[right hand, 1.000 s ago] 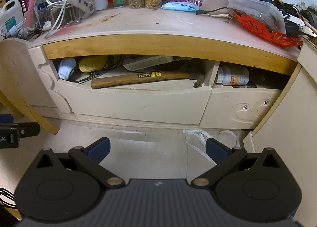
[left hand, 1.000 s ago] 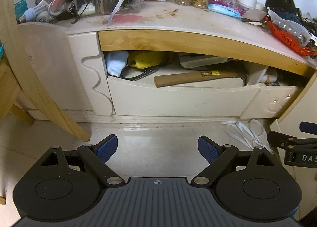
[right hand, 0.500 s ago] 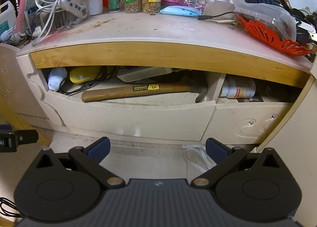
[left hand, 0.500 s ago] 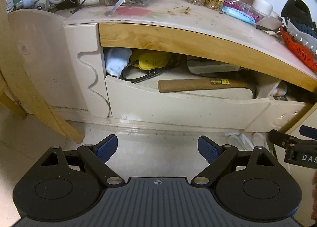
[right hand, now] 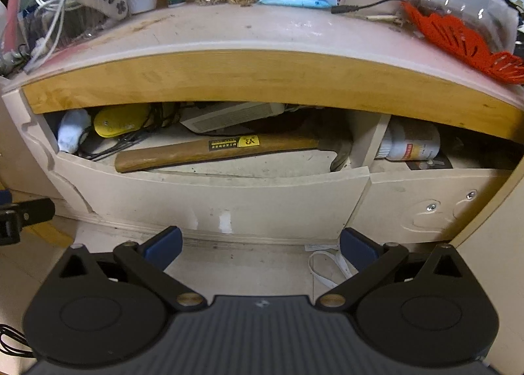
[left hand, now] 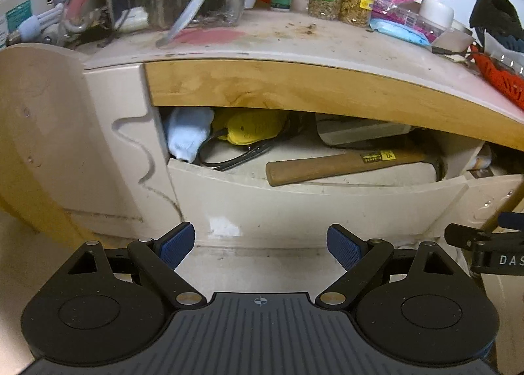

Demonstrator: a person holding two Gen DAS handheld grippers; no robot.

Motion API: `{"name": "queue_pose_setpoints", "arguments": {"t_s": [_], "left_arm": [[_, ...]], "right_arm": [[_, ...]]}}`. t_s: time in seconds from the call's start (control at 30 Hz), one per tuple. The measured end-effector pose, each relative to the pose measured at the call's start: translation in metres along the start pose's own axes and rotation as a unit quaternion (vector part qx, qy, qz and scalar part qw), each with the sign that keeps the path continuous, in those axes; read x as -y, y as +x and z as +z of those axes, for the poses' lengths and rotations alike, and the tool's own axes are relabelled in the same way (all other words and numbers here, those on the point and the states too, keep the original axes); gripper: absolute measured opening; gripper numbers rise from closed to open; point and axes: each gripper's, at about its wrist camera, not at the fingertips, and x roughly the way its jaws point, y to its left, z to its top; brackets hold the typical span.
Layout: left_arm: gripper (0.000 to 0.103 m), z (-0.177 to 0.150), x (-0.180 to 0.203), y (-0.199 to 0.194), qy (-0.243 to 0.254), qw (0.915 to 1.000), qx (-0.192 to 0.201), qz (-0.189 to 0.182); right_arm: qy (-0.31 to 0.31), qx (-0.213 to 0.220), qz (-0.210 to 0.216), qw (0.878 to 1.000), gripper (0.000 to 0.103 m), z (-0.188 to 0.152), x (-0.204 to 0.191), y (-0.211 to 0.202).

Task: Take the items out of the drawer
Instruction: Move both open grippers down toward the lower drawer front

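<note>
The cream drawer [left hand: 294, 208] [right hand: 229, 198] under the desk stands pulled open. Inside lie a wooden-handled hammer [left hand: 347, 164] [right hand: 213, 151], a yellow object [left hand: 252, 129] [right hand: 121, 119], a pale blue cloth [left hand: 188, 137] [right hand: 72, 133], black cables [left hand: 235, 159] and a white flat box [left hand: 360, 133] [right hand: 229, 116]. My left gripper [left hand: 261, 245] is open and empty, just in front of the drawer front. My right gripper [right hand: 260, 247] is open and empty, also in front of it.
A second drawer [right hand: 422, 201] to the right holds a white bottle [right hand: 409, 144]. The desk top [right hand: 245, 28] carries jars, cables, a power strip and a red mat. A white strap [right hand: 324, 267] lies on the floor. A wooden leg [left hand: 29, 191] stands left.
Both grippers have moved closer to the open drawer and a little higher. Their jaws stay open. Nothing in the drawer has moved.
</note>
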Motion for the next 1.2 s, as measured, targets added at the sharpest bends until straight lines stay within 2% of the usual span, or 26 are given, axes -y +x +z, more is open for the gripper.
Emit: {"name": "queue_pose_setpoints", "arguments": {"t_s": [0.43,0.73,1.2], "left_arm": [[0.089,0.011,-0.01,0.062,-0.008,1.0,-0.003,0.002],[0.089,0.009,-0.019,0.097,-0.001,0.9999,0.003,0.015],[0.089,0.007,-0.021,0.116,0.023,0.9997,0.002,0.004]], "right_arm": [[-0.012,-0.006,-0.007,1.0,0.103,0.004,0.001,0.056],[-0.017,-0.002,0.007,1.0,0.103,0.01,-0.001,0.089],[-0.036,-0.004,-0.002,0.999,0.103,0.014,0.0,0.109]]}}
